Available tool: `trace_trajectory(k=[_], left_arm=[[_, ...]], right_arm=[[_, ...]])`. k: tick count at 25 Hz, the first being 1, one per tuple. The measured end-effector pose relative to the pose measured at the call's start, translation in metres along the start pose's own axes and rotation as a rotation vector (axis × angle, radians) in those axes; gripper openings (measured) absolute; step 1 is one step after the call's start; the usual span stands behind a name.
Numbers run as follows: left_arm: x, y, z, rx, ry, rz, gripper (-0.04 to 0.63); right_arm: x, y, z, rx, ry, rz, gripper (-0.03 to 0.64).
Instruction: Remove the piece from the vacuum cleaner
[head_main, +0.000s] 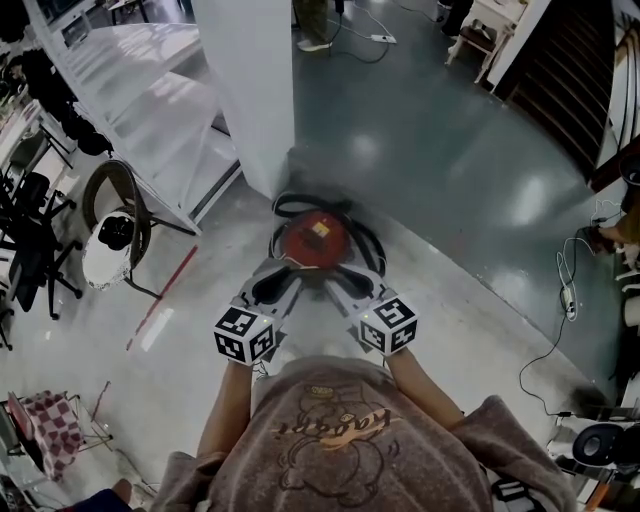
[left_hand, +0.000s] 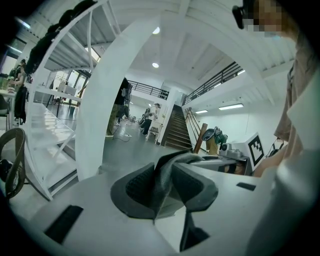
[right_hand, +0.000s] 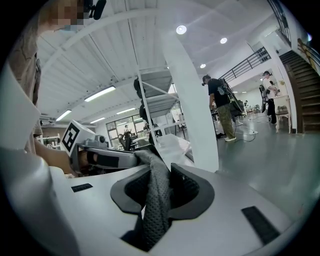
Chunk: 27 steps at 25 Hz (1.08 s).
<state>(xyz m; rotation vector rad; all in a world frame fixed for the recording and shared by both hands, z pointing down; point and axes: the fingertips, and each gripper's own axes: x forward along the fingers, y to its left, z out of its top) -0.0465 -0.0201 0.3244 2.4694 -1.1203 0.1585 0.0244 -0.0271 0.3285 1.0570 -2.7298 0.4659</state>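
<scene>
A round red vacuum cleaner (head_main: 312, 238) with a black hose (head_main: 365, 240) looped around it stands on the floor at the foot of a white pillar. Just in front of it my left gripper (head_main: 288, 275) and right gripper (head_main: 338, 278) are close together. Each is shut on one end of a grey mesh fabric piece. In the left gripper view the fabric piece (left_hand: 161, 175) is pinched between the pads of the left gripper (left_hand: 162, 182) and runs toward the other gripper. In the right gripper view the mesh piece (right_hand: 156, 200) hangs down through the right gripper (right_hand: 159, 187).
The white pillar (head_main: 250, 90) rises right behind the vacuum, with a white staircase frame (head_main: 140, 90) to its left. A chair holding a white object (head_main: 110, 248) stands at the left. Cables and a power strip (head_main: 568, 295) lie on the right. People (right_hand: 220, 107) stand further off.
</scene>
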Motion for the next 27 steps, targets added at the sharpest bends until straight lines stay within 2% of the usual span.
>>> trace_trajectory(k=[27], left_arm=[[-0.0049, -0.0053, 0.0039, -0.011, -0.015, 0.017, 0.109]], right_arm=[[-0.0053, 0.0044, 0.0041, -0.017, 0.002, -0.016, 0.075]])
